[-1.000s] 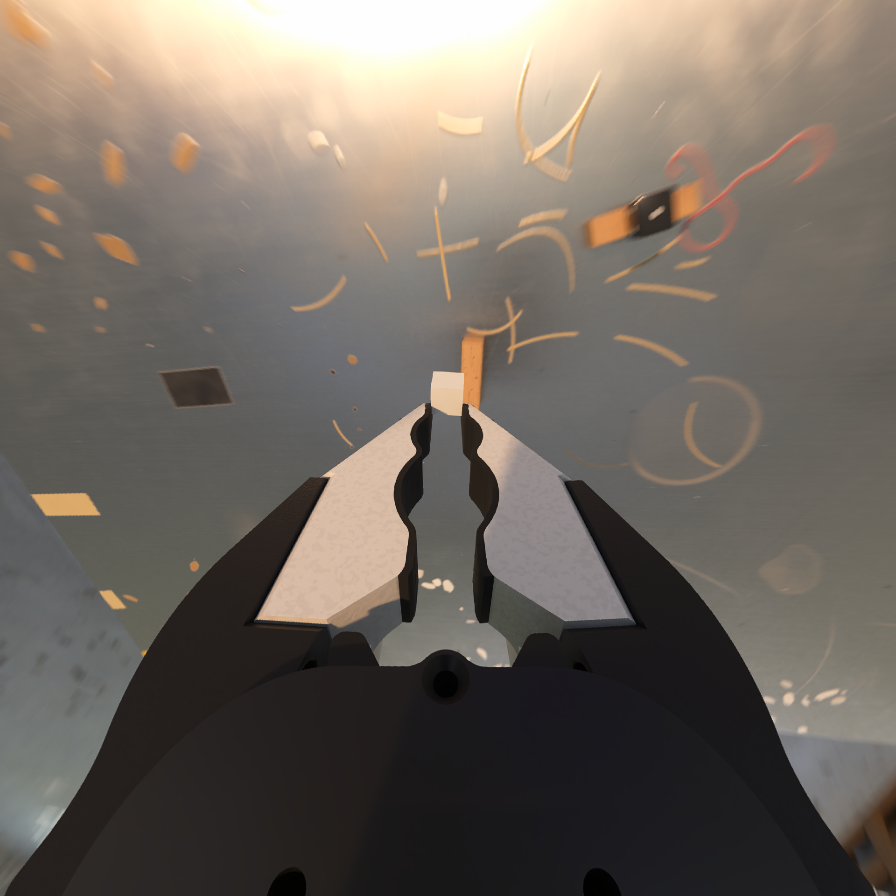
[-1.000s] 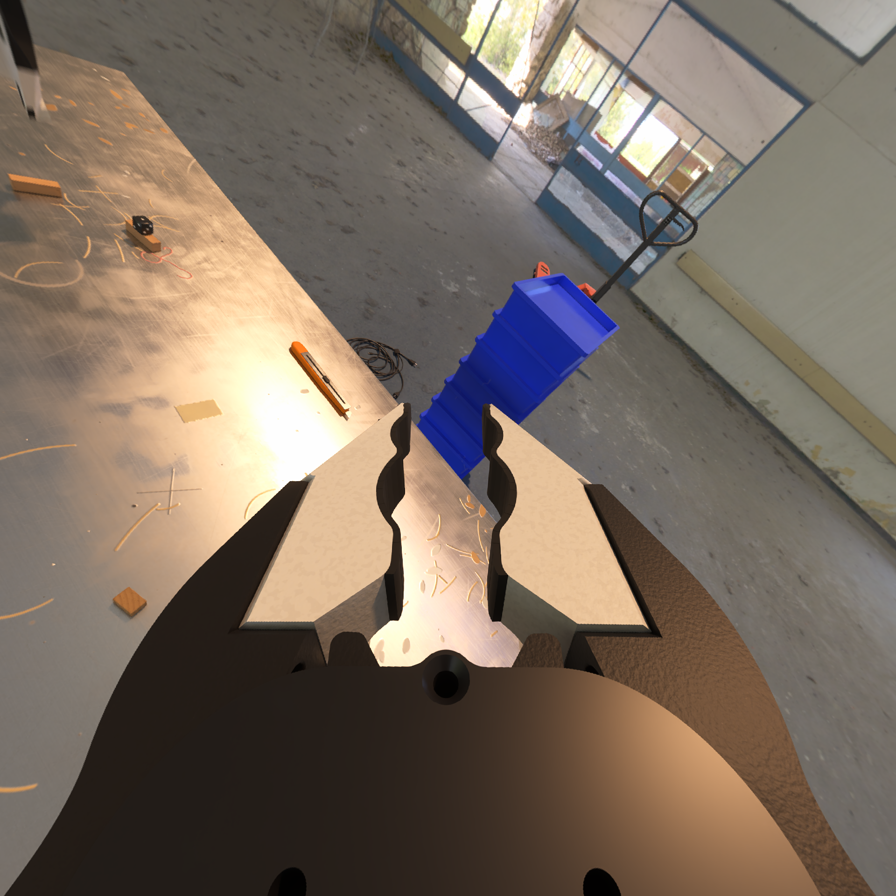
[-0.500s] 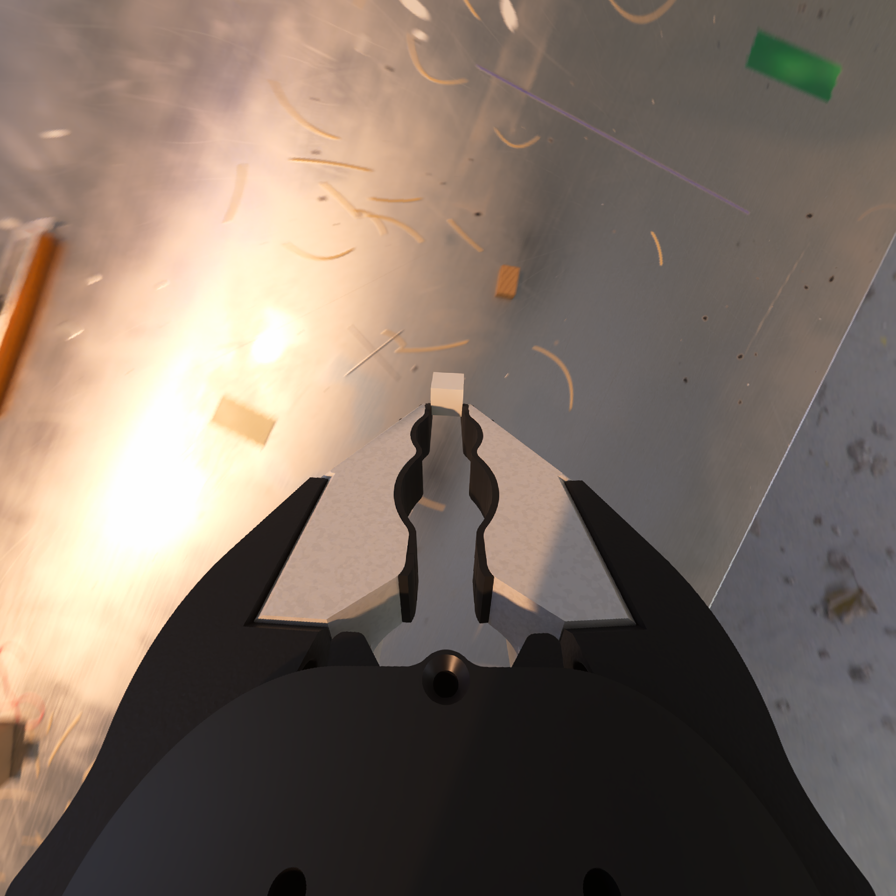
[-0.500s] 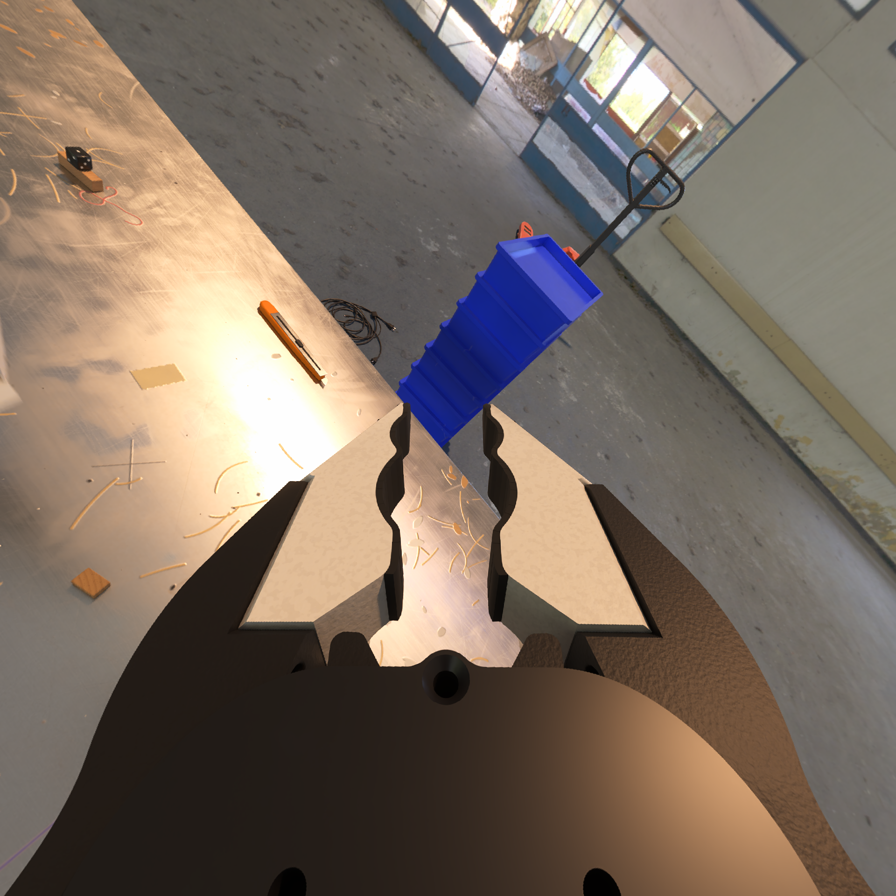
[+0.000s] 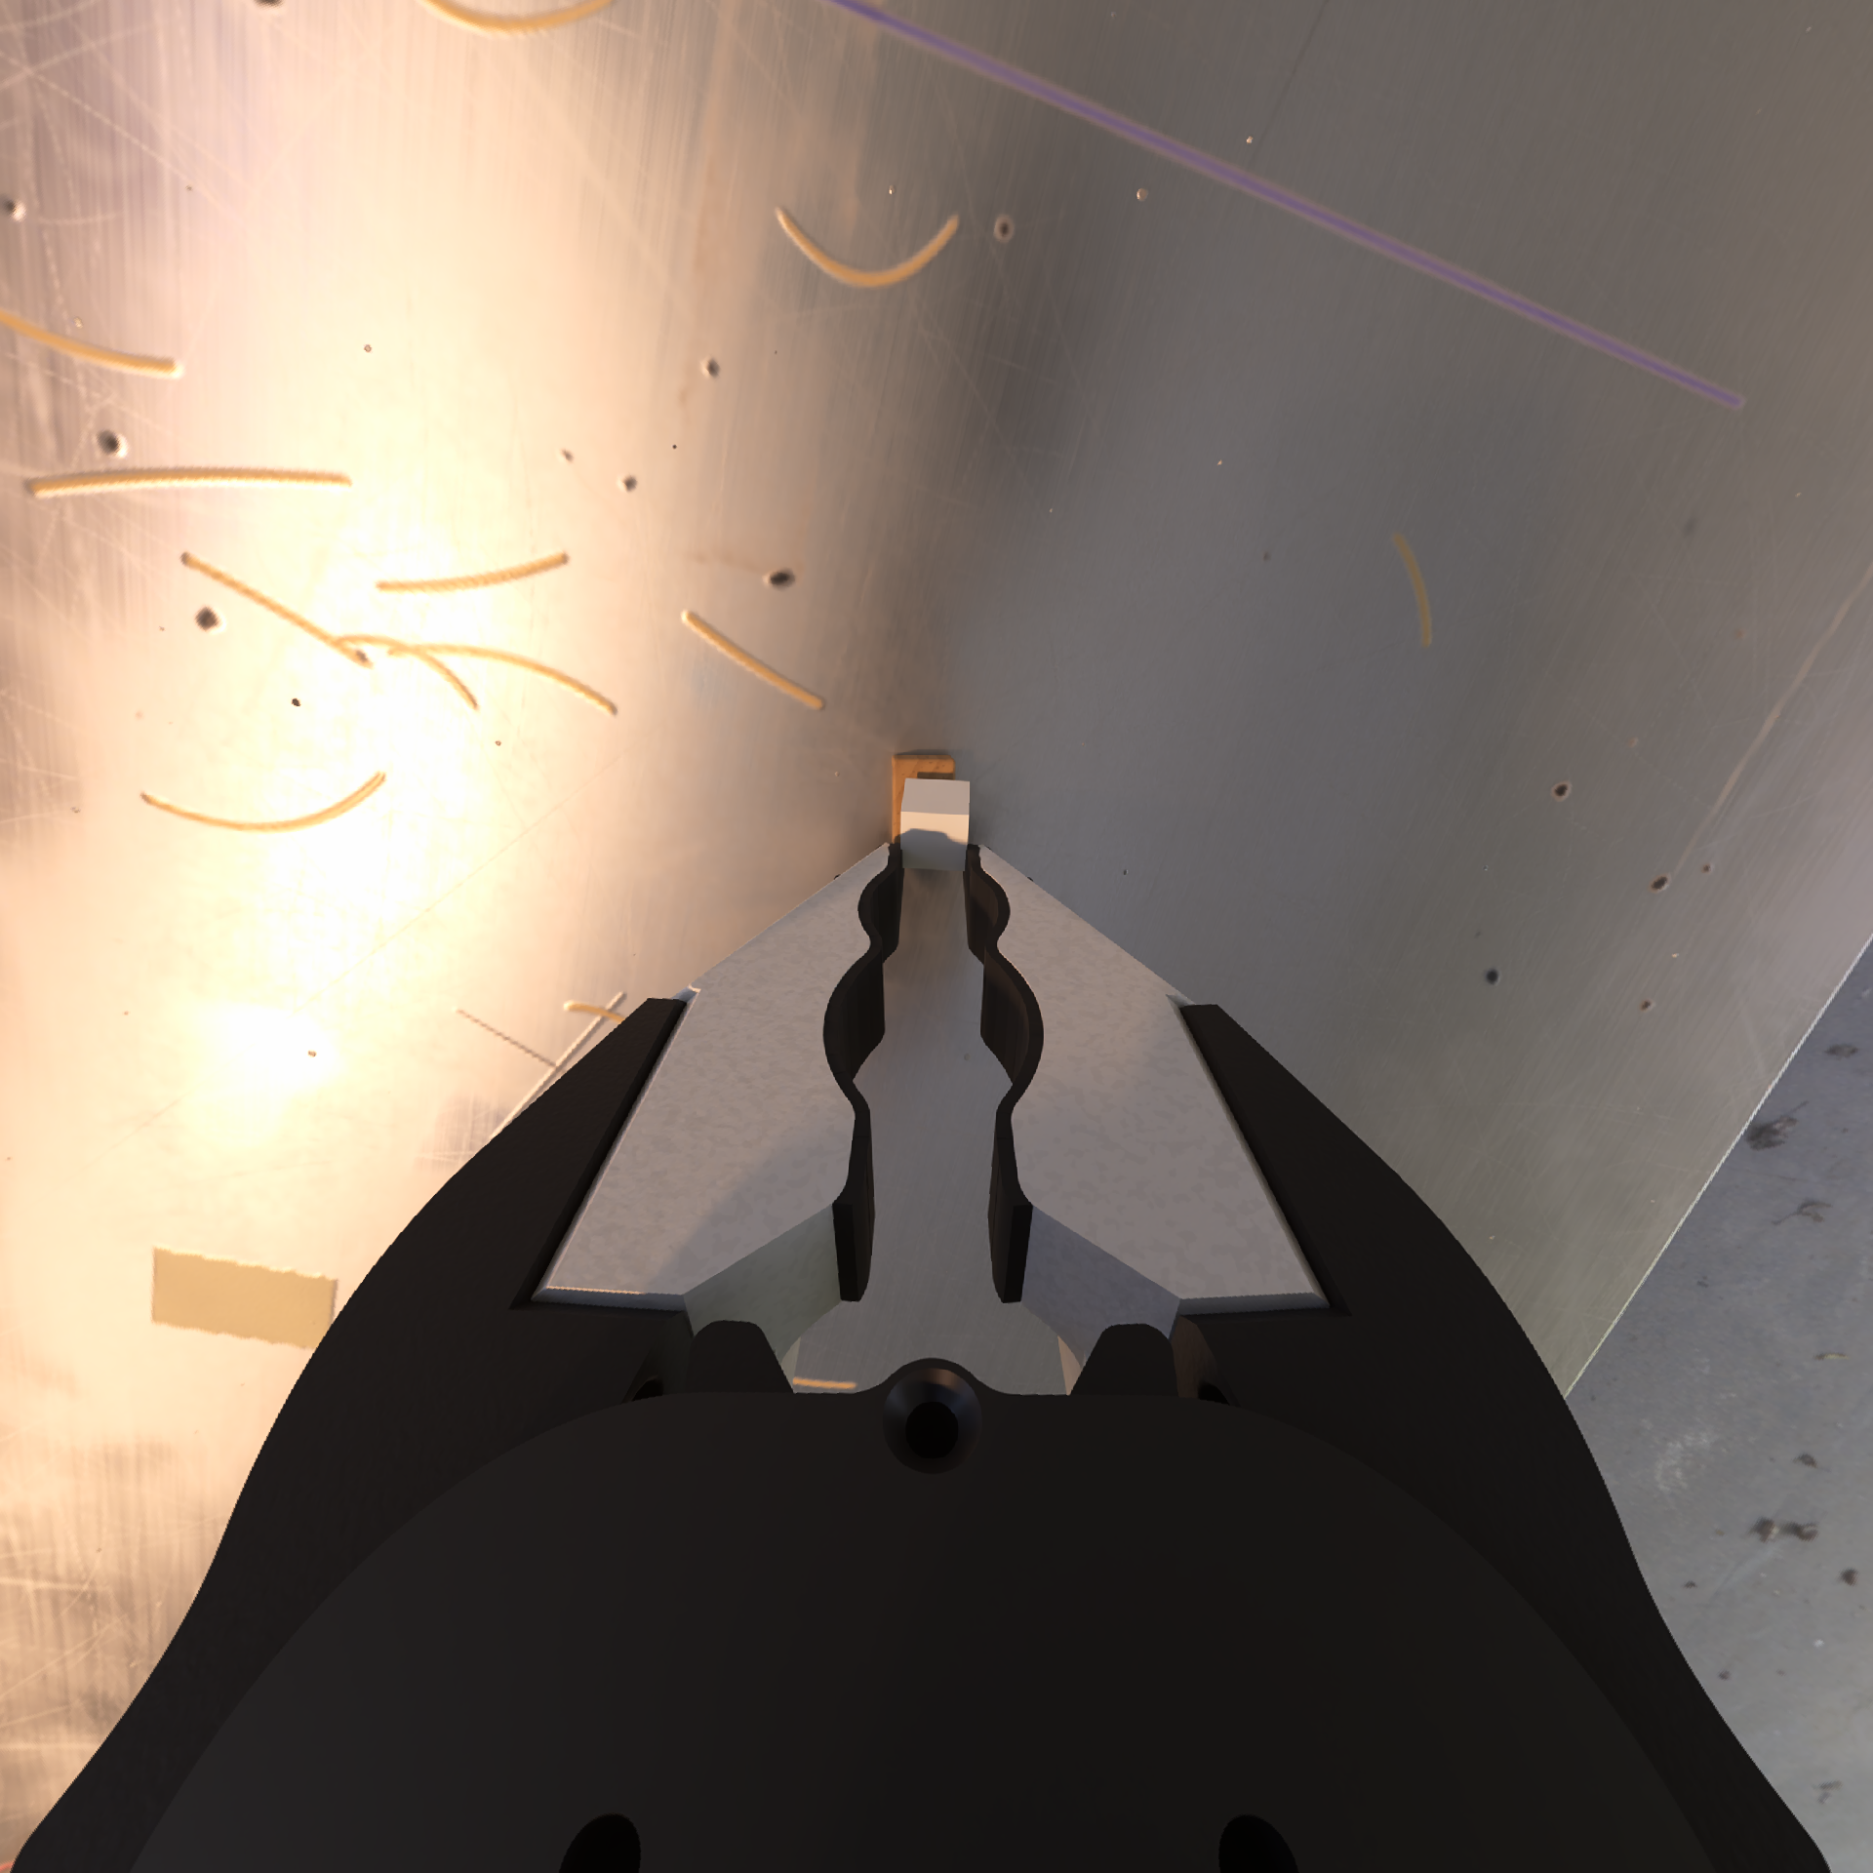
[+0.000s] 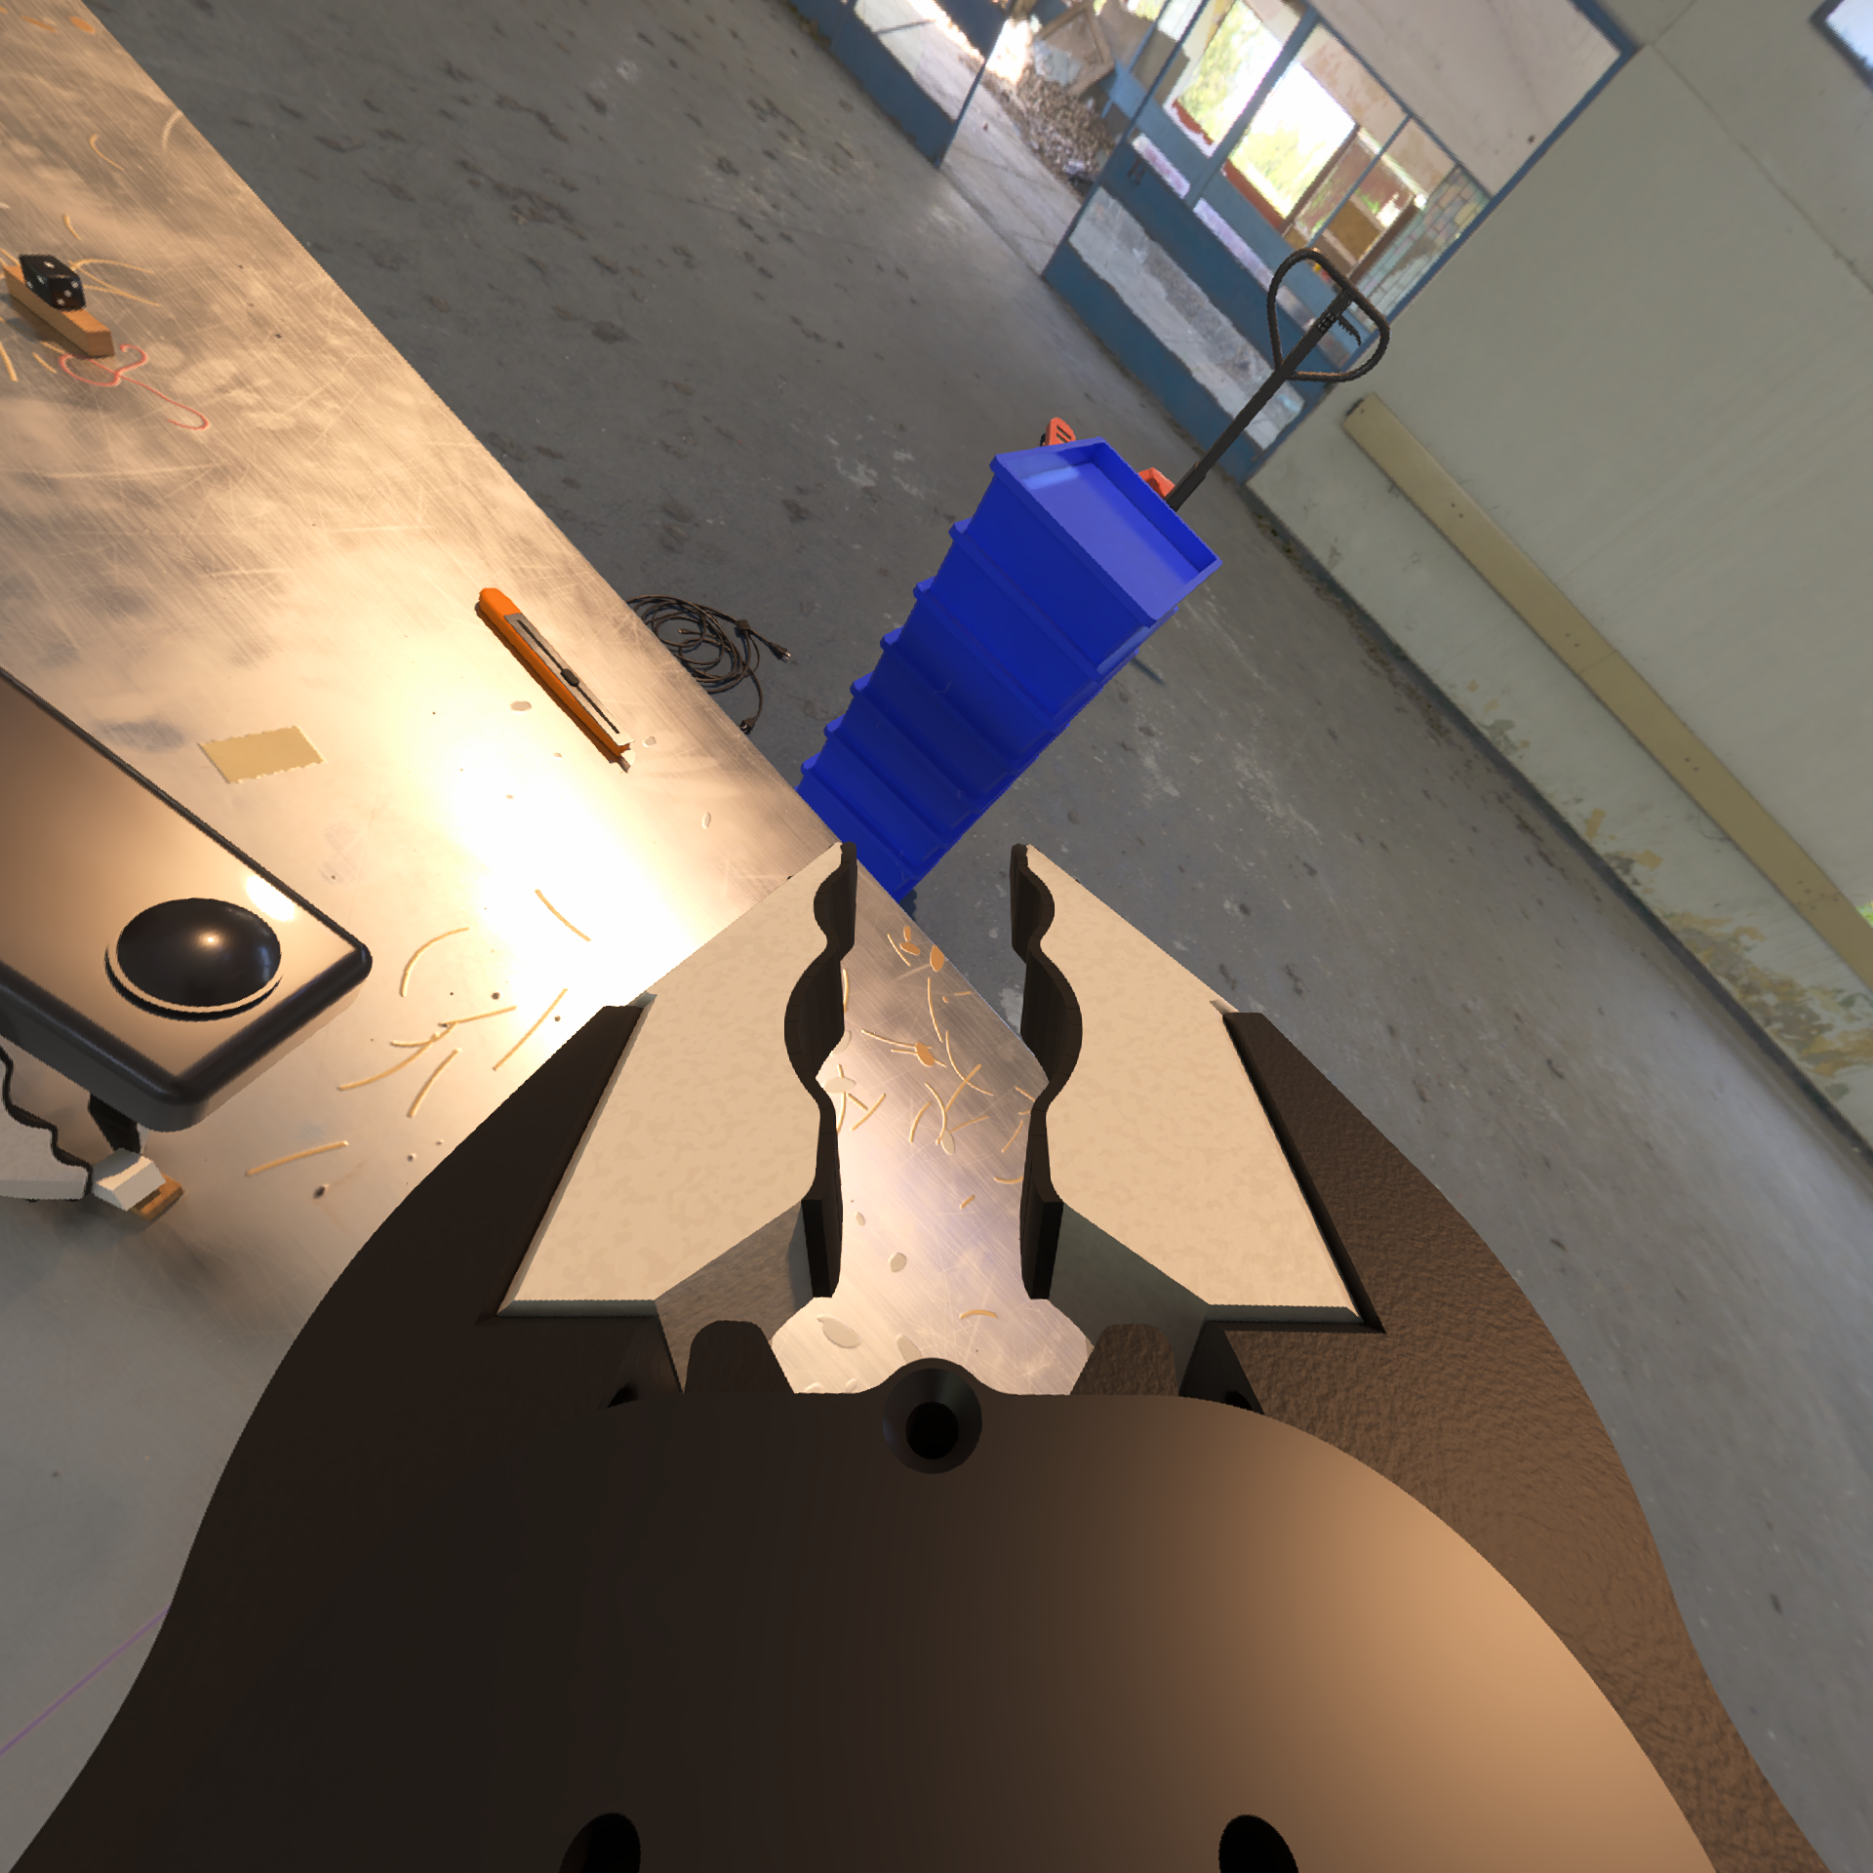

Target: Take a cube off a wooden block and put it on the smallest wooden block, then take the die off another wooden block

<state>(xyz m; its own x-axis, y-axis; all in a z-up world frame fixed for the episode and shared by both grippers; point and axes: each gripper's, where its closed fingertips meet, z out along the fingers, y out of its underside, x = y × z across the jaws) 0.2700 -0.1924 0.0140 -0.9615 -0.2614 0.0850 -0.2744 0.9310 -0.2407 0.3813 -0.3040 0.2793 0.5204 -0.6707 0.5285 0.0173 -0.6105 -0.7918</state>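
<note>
My left gripper (image 5: pixel 930 862) is shut on a small white cube (image 5: pixel 934 811) at its fingertips. It holds the cube right over the smallest wooden block (image 5: pixel 915 772), which lies on the metal table; I cannot tell whether they touch. The cube (image 6: pixel 124 1174) and the small block (image 6: pixel 160 1198) also show at the left edge of the right wrist view, under the left gripper's black body (image 6: pixel 152 862). A black die (image 6: pixel 53 282) sits on a wooden block (image 6: pixel 76 326) at the far left. My right gripper (image 6: pixel 932 862) is open and empty above the table's corner.
An orange utility knife (image 6: pixel 552 671) and a piece of tan tape (image 6: pixel 261 752) lie on the table (image 6: pixel 304 527). Wood shavings are scattered about. The table edge (image 5: pixel 1723 1095) is close on the right. Stacked blue bins (image 6: pixel 1014 659) and a cable (image 6: pixel 709 649) are on the floor.
My left gripper carried the cube across the table and came down close over the small block. It has come into the right wrist view. The right gripper shifted slightly and stays open.
</note>
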